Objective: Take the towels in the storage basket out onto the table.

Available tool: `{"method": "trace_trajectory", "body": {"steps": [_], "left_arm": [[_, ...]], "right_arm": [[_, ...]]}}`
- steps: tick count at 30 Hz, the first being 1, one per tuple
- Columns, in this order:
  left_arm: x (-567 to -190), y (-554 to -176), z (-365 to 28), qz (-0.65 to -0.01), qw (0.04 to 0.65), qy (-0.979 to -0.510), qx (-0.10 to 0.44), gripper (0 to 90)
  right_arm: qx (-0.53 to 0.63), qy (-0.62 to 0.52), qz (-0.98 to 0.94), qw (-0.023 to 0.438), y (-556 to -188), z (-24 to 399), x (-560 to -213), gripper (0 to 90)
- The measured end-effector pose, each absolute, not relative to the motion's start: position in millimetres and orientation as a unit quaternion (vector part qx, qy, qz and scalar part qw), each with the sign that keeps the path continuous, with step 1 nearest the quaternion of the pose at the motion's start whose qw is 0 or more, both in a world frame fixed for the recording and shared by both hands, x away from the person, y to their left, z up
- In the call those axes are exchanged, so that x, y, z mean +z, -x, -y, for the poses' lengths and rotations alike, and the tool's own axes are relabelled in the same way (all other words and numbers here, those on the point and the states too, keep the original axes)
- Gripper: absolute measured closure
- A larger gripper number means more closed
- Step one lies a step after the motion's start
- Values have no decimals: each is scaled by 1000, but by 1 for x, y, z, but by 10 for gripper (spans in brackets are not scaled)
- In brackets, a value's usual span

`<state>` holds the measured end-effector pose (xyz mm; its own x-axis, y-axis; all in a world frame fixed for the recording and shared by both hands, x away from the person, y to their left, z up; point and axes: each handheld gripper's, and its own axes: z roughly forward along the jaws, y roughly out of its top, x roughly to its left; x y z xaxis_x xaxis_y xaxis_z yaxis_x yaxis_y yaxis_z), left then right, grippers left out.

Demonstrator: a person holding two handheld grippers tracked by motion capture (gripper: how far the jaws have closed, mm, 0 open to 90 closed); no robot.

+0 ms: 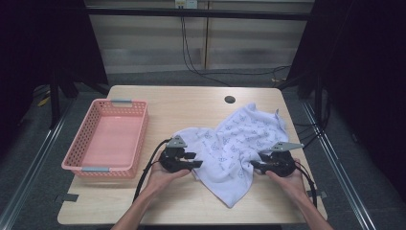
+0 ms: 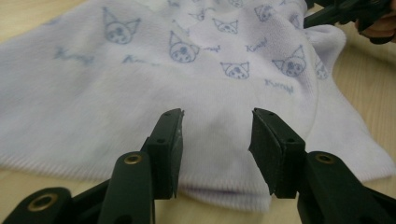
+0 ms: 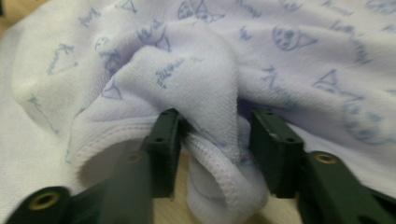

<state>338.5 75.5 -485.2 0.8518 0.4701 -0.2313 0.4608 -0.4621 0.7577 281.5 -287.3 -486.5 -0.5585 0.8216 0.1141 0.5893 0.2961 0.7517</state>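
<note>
From the high view, one white towel (image 1: 239,143) printed with small blue cat faces lies rumpled on the right half of the wooden bench (image 1: 191,103), one empty pink perforated basket (image 1: 107,139) sits well apart at its 9 o'clock, and a dark round hole (image 1: 230,99) marks the bench top at the towel's 12 o'clock. Two hands come in from the bottom, the left hand (image 1: 165,175) carrying the left gripper (image 1: 194,164) at the towel's 8 o'clock edge, the right hand (image 1: 287,179) carrying the right gripper (image 1: 253,165) at its 4 o'clock edge; at this height the gap of either pair of jaws is hard to make out. The left gripper view settles it on that side: the left gripper (image 2: 217,140) has its jaws standing wide apart, the towel's hemmed edge (image 2: 224,191) lying flat on the bench between and beyond them, nothing pinched. It also shows the other gripper at 1 o'clock, cut off by the frame. The right gripper view shows the right gripper (image 3: 212,149) with its jaws open too, a bunched, stitched fold of towel (image 3: 210,93) pushed up between them, touching the left jaw but not clamped. The fold hides the bench behind it.
</note>
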Motion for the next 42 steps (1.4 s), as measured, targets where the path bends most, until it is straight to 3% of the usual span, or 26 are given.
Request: {"method": "trace_trajectory", "body": {"steps": [2,6,10,15,20,29,32,35,37,40,42], "left_arm": [[-495,-339,-70,-259,422,-869,4,653],[-497,-332,-70,-255,409,-876,0,778],[-498,-312,-72,-260,410,-874,-22,797],[-495,-285,-76,-245,403,-880,-53,745],[-481,-284,-96,-254,424,-869,-33,637],[-467,-325,-143,-328,454,-828,22,628],[-477,-332,-144,-337,429,-838,30,583],[-485,-336,-143,-344,415,-841,38,529],[-488,-340,-144,-351,415,-839,35,501],[-491,-346,-146,-365,418,-831,39,476],[-491,-348,-143,-369,409,-834,39,451]], "right_arm": [[403,-445,-785,154,-274,291,-479,429],[416,-449,-776,152,-254,294,-467,386],[431,-432,-781,135,-227,289,-465,429],[432,-402,-803,87,-200,268,-475,463],[421,-357,-833,39,-193,247,-485,479],[424,-343,-838,38,-184,246,-484,552],[408,-326,-853,22,-183,240,-489,527],[388,-318,-865,25,-185,231,-493,394],[379,-308,-872,35,-187,229,-496,368],[384,-290,-875,53,-188,226,-499,380],[372,-275,-882,83,-185,223,-499,443]]}}
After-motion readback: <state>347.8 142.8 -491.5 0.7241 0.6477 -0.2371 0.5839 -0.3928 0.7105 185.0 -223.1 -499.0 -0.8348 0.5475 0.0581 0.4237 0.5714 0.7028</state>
